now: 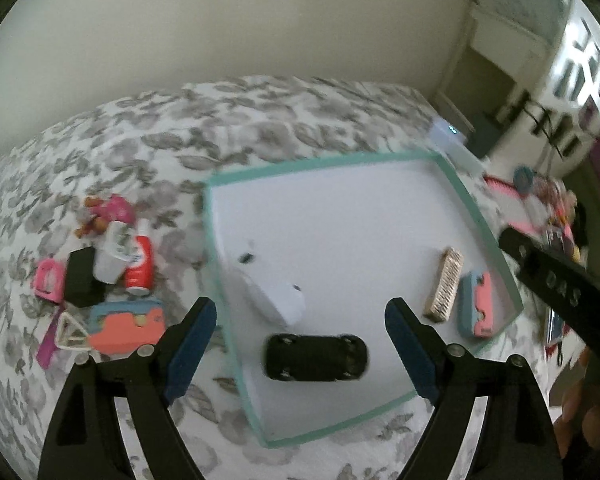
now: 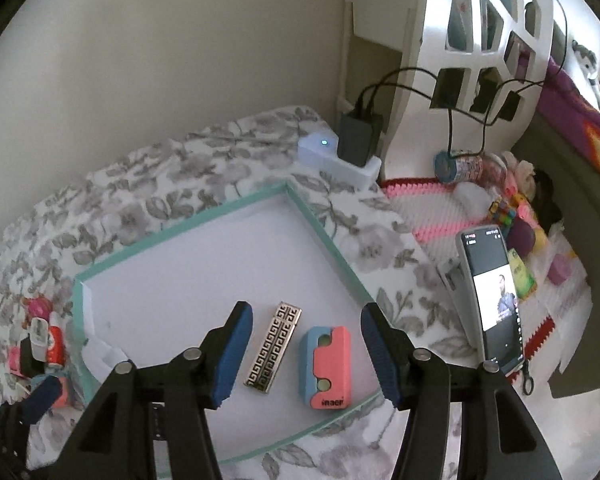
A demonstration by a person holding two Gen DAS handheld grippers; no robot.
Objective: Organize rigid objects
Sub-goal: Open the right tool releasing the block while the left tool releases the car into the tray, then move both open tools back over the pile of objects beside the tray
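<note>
tray (image 1: 480, 216) w/ teal rim: black toy car (image 1: 316, 357), patterned gold bar (image 2: 273, 354), pink-blue block (image 2: 325, 368); left gripper (image 1: 300, 344) & right gripper (image 2: 306, 354) both apart, nothing clamped

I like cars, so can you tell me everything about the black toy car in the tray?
The toy car is all black and looks like hard plastic. It lies upside down, its flat underside and four small wheels facing up, long side running across the left view. It rests on the white floor of the tray, near the front edge, apart from the other things inside. Nothing grips it: the left gripper is open above it. The picture is a bit blurry, so finer details are hidden.
</note>
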